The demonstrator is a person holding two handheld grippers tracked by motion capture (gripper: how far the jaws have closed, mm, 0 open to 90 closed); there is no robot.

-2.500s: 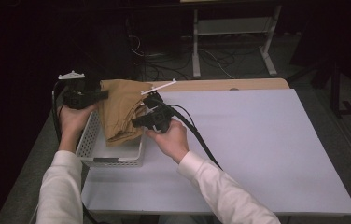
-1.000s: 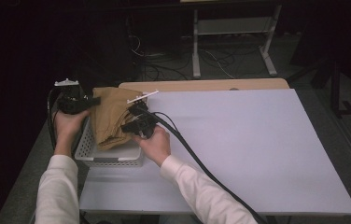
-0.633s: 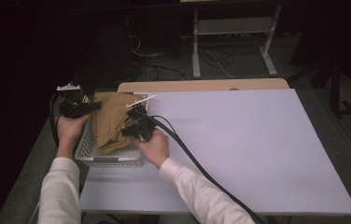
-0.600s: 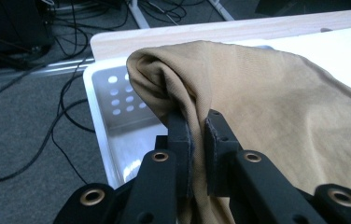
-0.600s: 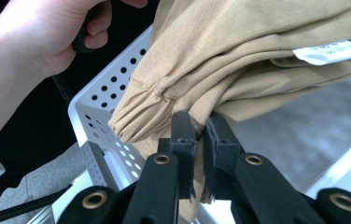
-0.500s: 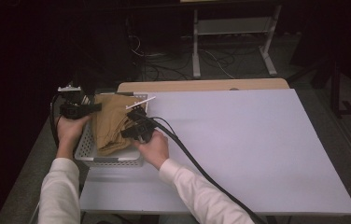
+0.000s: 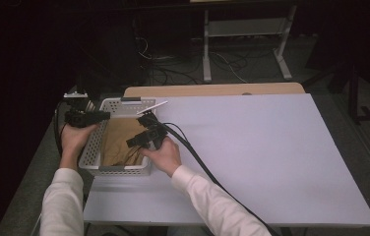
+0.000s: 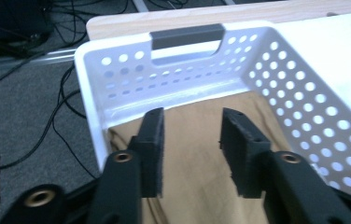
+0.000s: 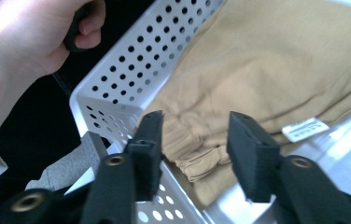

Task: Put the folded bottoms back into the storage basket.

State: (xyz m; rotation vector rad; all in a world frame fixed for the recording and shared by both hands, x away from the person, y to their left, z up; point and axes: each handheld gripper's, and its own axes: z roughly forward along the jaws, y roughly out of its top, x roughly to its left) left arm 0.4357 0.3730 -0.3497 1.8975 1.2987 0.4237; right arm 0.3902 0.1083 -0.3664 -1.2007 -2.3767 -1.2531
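Note:
A white perforated basket (image 7: 124, 103) stands at the table's left end with a tan folded garment (image 7: 118, 142) lying flat inside it. My left gripper (image 7: 102, 116) is at the basket's left rim. In the left gripper view its jaws (image 8: 191, 116) have just been opening and stand apart above the garment (image 8: 193, 158), near the handled end wall (image 8: 187, 88). My right gripper (image 7: 134, 141) hovers over the basket's right side. Its jaws (image 9: 196, 120) have also just been opening, and they stand apart above the garment's elastic hem (image 9: 197, 161), gripping nothing. A white label (image 9: 304, 129) is sewn to the garment.
The white tabletop (image 7: 271, 147) stretches to the right of the basket, with a wooden strip (image 7: 212, 90) along its far edge. Cables (image 7: 173, 73) and a metal stand (image 7: 242, 29) are on the floor behind. The right gripper's black cable (image 7: 198, 160) trails along the forearm.
The garment, held bunched over the basket by both grippers, now lies flat inside it. Both pairs of jaws have opened and let it go.

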